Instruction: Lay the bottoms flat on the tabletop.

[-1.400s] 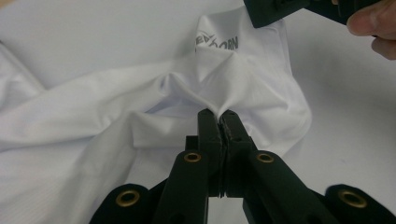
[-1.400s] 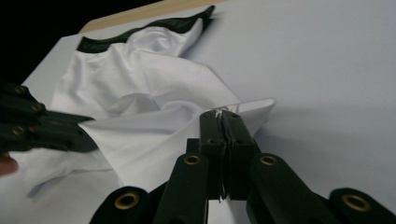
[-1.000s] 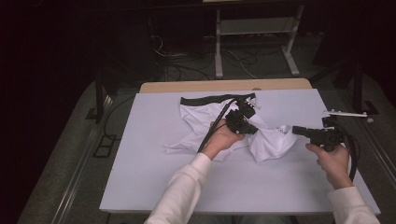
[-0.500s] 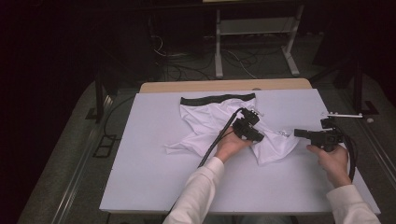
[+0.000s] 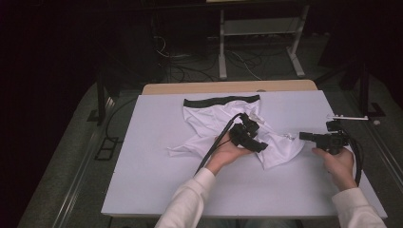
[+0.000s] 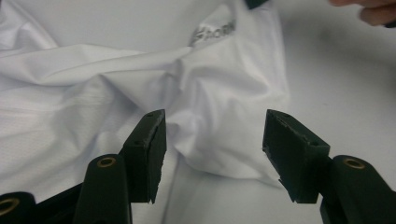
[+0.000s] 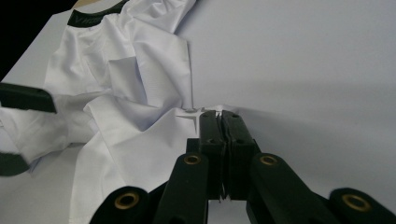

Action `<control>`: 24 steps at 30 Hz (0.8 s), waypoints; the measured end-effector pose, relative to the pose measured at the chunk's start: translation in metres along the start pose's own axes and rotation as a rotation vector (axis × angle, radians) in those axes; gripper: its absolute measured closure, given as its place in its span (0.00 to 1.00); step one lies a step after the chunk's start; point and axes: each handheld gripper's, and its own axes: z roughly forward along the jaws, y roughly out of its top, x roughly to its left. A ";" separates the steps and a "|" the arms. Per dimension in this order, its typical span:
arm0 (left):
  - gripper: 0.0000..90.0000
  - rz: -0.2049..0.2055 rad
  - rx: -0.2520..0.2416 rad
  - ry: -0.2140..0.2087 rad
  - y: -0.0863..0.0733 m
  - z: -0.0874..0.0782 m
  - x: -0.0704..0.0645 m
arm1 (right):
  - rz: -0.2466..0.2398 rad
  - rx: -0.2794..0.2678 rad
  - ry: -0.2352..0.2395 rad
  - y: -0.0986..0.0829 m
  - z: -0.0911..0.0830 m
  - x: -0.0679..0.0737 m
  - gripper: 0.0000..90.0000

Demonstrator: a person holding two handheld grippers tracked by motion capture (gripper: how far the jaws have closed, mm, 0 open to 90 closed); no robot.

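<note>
A person at a pale bench works on a crumpled white garment with a black waistband, which lies in the far middle of the bench, waistband toward the far edge. The right gripper sits at the garment's right edge with its fingers closed tight on a thin edge of the white cloth. The left gripper hovers over a bunched fold near the garment's nearer right corner, its fingers spread wide with nothing between them. The step in hand looks like taking a second hold so the cloth can be spread or folded. To do it well, the left fingers should drop over a single layer at the corner, not the whole bunch, and close fully before either hand pulls. The right hold looks shallow, so pulling gently and evenly would help keep it from slipping.
</note>
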 end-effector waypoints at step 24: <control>0.69 0.160 -0.025 -0.061 -0.039 0.049 -0.036 | -0.009 0.009 0.000 0.000 0.002 0.003 0.96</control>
